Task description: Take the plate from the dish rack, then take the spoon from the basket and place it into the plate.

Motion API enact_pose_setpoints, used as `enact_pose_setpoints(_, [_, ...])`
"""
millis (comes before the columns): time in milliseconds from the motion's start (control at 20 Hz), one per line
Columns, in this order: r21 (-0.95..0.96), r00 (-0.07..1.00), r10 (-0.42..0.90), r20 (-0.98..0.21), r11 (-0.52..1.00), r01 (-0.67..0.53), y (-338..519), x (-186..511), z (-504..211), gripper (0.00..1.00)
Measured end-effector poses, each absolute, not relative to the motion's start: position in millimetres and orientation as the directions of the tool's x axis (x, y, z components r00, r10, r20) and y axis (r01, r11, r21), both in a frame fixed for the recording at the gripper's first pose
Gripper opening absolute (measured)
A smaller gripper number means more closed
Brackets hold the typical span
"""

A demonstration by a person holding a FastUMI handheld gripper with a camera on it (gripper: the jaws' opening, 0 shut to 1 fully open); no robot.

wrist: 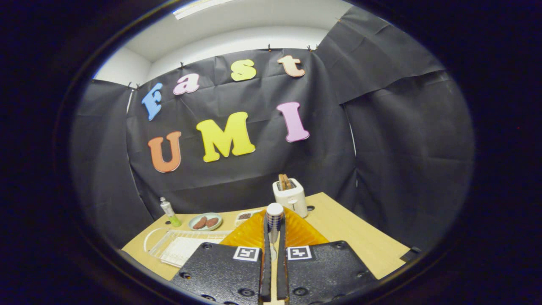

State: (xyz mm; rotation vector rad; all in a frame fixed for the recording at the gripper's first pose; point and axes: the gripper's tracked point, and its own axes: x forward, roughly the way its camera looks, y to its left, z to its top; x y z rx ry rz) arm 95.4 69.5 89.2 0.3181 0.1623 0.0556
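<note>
My gripper (274,226) is shut on the spoon (274,214), whose white-ended, blue-patterned handle sticks up between the fingertips. Part of its pale bowl shows lower down in the narrow gap between the fingers. The orange ribbed plate (302,234) lies on the wooden table right under and just ahead of the fingers, spreading out to both sides of them. To the left of the plate the clear dish rack (169,245) stands with a white mat under it.
A white toaster (290,197) with bread in its slots stands beyond the plate. Further left are a small tray (247,217), a pale green dish with two brown cookies (205,222), and a small bottle (170,213). Bare table (355,237) lies to the right.
</note>
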Motion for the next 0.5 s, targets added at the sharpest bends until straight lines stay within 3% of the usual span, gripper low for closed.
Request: enact_pose_setpoints(500, [0.275,0.952,0.207,-0.224,0.951,-0.142,187.0,51.4,30.6,0.11])
